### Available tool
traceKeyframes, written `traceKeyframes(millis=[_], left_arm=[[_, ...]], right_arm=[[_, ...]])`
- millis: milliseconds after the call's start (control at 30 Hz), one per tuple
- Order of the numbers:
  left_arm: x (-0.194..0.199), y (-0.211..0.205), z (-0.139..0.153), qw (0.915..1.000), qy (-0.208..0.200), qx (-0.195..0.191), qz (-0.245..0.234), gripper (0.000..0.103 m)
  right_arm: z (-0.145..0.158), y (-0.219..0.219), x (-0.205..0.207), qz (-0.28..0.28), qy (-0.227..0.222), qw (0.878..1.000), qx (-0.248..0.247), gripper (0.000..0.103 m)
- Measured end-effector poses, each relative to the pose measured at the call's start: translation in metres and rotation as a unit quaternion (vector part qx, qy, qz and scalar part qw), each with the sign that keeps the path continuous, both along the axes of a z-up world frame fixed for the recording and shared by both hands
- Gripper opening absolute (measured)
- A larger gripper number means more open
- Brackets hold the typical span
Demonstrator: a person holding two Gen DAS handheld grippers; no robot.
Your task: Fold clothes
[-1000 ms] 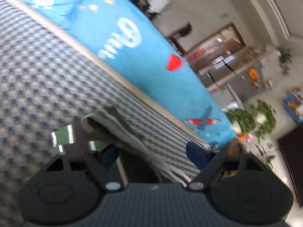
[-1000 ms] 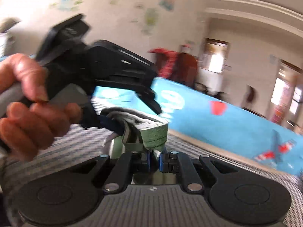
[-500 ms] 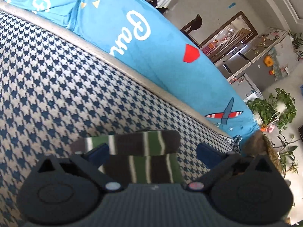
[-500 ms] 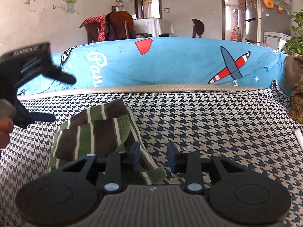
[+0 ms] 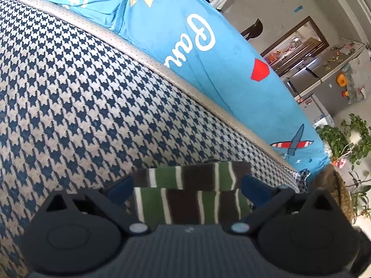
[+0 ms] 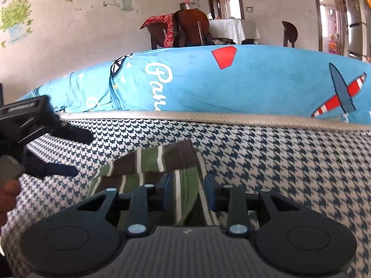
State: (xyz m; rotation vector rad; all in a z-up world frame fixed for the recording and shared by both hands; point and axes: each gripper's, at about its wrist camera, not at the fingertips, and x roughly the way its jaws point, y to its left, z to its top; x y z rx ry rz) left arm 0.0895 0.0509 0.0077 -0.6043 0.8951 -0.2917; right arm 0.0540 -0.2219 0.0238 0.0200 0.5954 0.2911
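Note:
A folded garment with green, brown and white stripes lies flat on the houndstooth cushion. My left gripper stands wide open just above its near edge, a blue pad on each side and nothing pinched. In the right wrist view the same garment lies in front of and under my right gripper, whose jaws are open with the cloth's right edge showing in the gap. The left gripper hovers open at the left of that view, held by a hand.
A bright blue cover with white lettering and a plane print runs along the cushion's far edge, behind a beige piping strip. Houndstooth surface stretches bare to the right of the garment. Chairs, a table and potted plants stand farther off.
One second ago both grippers held the bunched garment up, the right shut on it. It now lies folded on the cushion, and the right jaws have opened wider.

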Motion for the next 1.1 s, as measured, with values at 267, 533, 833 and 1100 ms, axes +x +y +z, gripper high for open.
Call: traceKeyframes(millis=[267,533,833,1100], left_arm=[[-0.004,0.001,-0.003,0.9995,-0.004,0.03,-0.01,0.103],[-0.006,0.008,-0.01,0.9994,0.005,0.035,-0.007,0.103],[-0.007,0.006,-0.015,0.9991,0.012,0.035,-0.019,0.103],[-0.004,-0.001,-0.017,0.9985,0.012,0.039,-0.037,0.103]], right_arm=[[-0.008,0.005,0.033,0.019,0.005,1.0,-0.001,0.031],[-0.008,0.01,0.047,0.03,-0.002,1.0,0.005,0.008],[0.004,0.01,0.066,0.002,-0.03,0.999,0.031,0.004],[0.016,0.008,0.088,-0.036,-0.048,0.996,0.064,0.003]])
